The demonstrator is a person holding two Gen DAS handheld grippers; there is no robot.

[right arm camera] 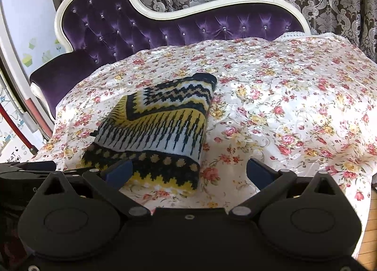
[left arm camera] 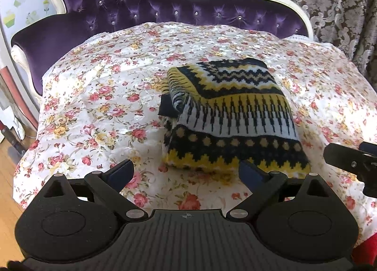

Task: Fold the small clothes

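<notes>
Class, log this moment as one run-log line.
folded yellow, navy and white patterned knit sweater on floral bedspread | left gripper open, empty | right gripper open, empty

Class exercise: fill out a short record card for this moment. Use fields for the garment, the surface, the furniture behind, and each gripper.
garment: patterned knit sweater, yellow, navy and white, folded into a compact bundle
surface: floral cloth under the sweater
furniture behind: purple tufted sofa back with a cream frame
left gripper: open, empty, near the sweater's front edge
right gripper: open, empty, by the sweater's front right corner
</notes>
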